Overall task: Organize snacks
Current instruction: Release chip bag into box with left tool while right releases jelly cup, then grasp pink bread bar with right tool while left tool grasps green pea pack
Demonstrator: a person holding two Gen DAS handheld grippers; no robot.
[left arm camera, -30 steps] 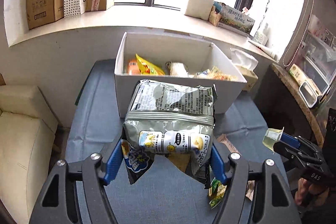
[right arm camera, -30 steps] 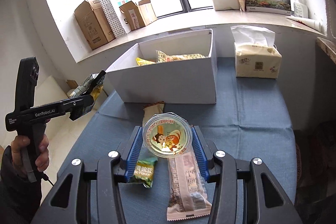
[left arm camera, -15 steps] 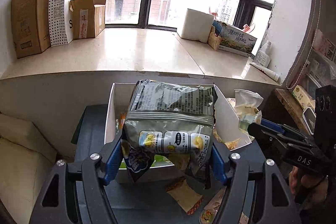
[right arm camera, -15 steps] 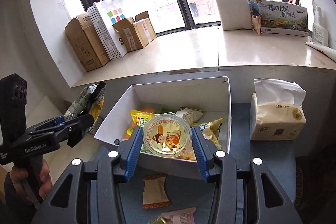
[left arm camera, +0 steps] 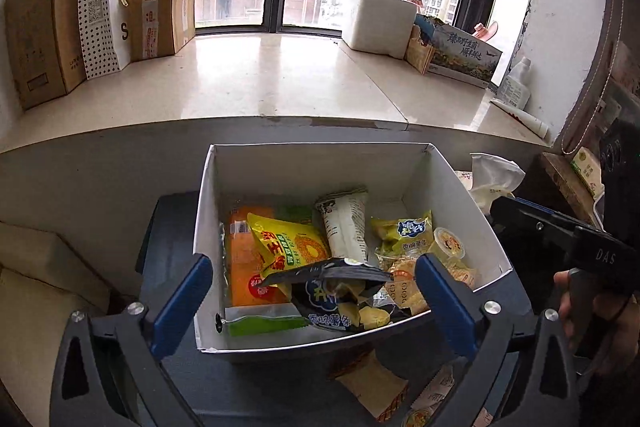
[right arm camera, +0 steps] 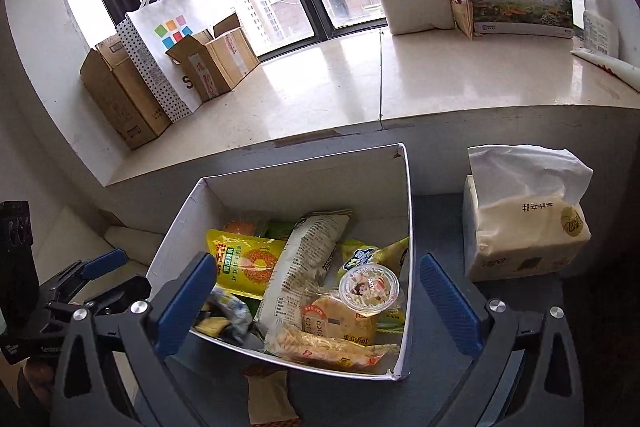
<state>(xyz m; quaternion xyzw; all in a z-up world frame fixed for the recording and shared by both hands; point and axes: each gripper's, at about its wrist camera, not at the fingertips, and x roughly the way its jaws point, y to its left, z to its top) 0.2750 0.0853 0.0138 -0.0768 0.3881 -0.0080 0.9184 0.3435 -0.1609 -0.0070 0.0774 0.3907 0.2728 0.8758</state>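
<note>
Left wrist view: left tongs [left arm camera: 310, 301] had just opened wide, dropping chip bag [left arm camera: 332, 293] into white box [left arm camera: 208, 211]; right tongs [right arm camera: 316, 301] likewise released jelly cup [right arm camera: 369, 287] there, wrappers remaining on table [left arm camera: 280, 387].

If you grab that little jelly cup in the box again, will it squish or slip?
The jelly cup looks like thin clear plastic, so a hard squeeze might dent it. Its round, smooth sides could probably slip. It lies tilted on crinkly packets, so it may roll.

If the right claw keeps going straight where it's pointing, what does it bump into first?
Probably the snacks in the white box: the open right claw aims down at the jelly cup and the round cracker pack. Depth is hard to judge.
</note>
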